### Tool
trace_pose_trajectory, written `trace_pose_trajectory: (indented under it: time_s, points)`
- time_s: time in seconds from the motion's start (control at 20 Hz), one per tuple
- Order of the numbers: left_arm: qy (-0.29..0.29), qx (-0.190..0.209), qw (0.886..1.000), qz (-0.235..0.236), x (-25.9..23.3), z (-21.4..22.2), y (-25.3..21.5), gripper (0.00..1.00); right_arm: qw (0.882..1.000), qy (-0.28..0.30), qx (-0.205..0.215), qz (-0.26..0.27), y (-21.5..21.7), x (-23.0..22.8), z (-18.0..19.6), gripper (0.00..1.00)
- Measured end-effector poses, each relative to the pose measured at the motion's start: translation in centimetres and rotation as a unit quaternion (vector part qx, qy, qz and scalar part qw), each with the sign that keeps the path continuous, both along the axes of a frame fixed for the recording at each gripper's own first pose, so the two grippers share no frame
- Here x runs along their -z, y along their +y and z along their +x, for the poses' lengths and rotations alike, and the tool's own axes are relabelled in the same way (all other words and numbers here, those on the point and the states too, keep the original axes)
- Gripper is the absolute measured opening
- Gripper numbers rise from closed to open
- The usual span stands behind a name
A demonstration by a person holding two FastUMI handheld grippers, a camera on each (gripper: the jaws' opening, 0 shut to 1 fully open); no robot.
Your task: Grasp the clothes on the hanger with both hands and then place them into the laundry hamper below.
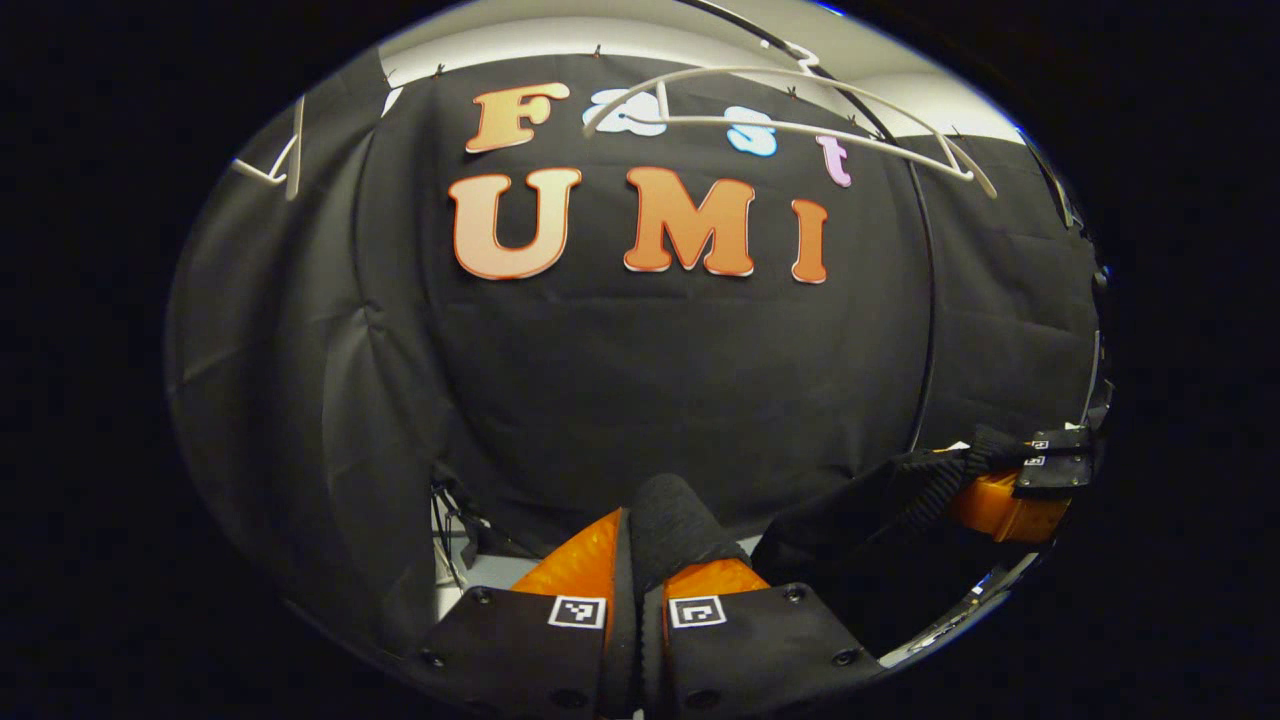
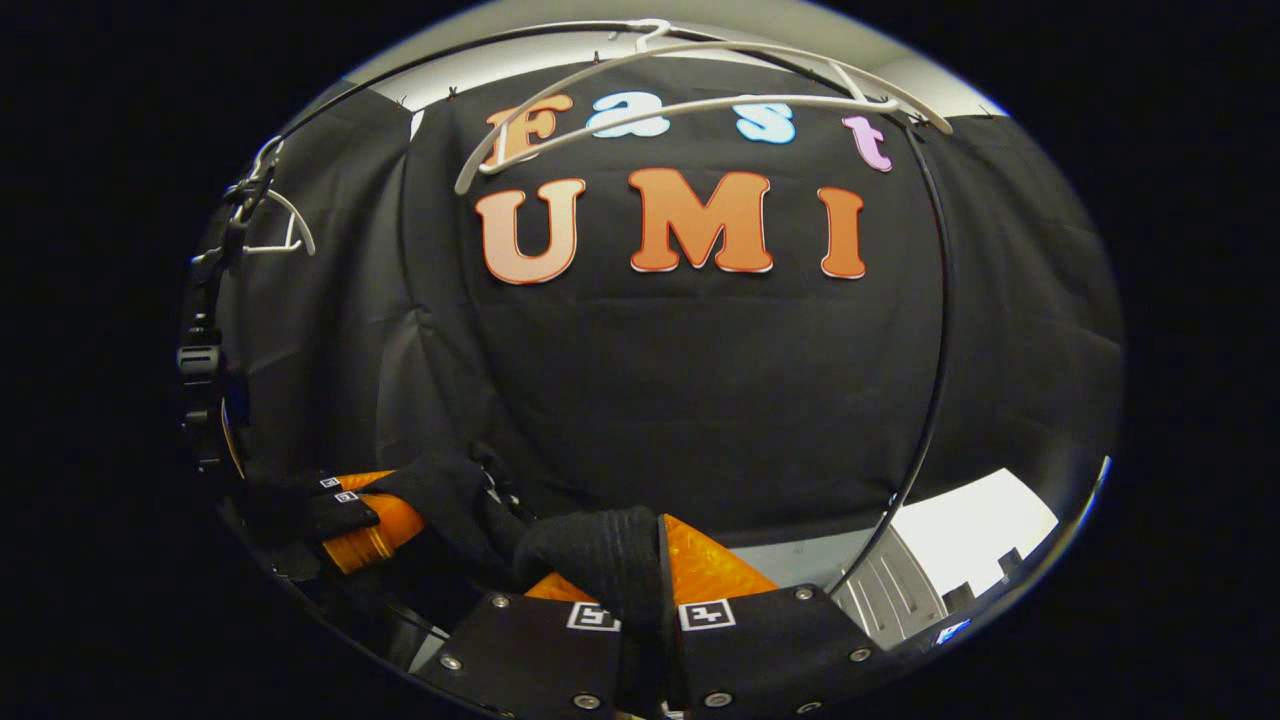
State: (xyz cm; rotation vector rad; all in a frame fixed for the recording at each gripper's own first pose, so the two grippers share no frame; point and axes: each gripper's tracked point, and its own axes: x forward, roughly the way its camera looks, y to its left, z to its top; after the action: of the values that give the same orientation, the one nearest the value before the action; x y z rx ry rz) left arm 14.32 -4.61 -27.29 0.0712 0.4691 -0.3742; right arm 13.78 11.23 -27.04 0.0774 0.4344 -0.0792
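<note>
The left tongs (image 1: pixel 640 560) pinch a fold of the black clothes (image 1: pixel 670 520). The right tongs (image 2: pixel 650 570) pinch another fold. The clothes hang between them, well below the bare white hanger (image 2: pixel 700 75).

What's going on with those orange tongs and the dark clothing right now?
Left tongs shut on black garment. Right tongs shut on its other end. White hanger bare overhead. Nothing in the way; hamper not sighted.
</note>
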Motion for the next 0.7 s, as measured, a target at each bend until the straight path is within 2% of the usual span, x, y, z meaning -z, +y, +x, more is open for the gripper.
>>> trace_pose_trajectory:
  time_s: [0.2, 0.4, 0.45, 0.55, 0.6, 0.65, 0.7]
  points:
    - [0.05, -0.001, 0.999, 0.015, 4.3, -1.1, 0.5, 0.1, 0.999, 0.041, 0.004, 0.003, 0.0, 4.5, -0.4, 0.15]
    - [0.112, -0.022, 0.993, 0.035, 8.9, -1.9, 1.5, 0.11, 0.997, 0.082, 0.006, -0.004, 0.2, 8.5, -1.0, 0.23]
    - [0.123, -0.026, 0.991, 0.046, 10.0, -2.4, 2.0, 0.18, 0.996, 0.093, 0.004, -0.007, 0.2, 9.7, -1.3, 0.24]
    - [0.141, -0.028, 0.988, 0.062, 12.1, -3.1, 2.9, 0.24, 0.993, 0.121, -0.003, -0.01, 0.5, 12.4, -2.4, 0.27]
    - [0.154, -0.023, 0.985, 0.069, 13.2, -3.5, 3.1, 0.22, 0.991, 0.133, -0.006, -0.008, 0.8, 13.8, -2.9, 0.19]
    - [0.164, -0.019, 0.983, 0.078, 14.2, -4.0, 3.4, 0.31, 0.989, 0.147, -0.007, -0.008, 1.0, 14.9, -3.8, 0.29]
    - [0.171, -0.02, 0.981, 0.091, 15.0, -4.5, 4.1, 0.35, 0.986, 0.164, -0.01, -0.006, 1.2, 16.2, -4.6, 0.26]
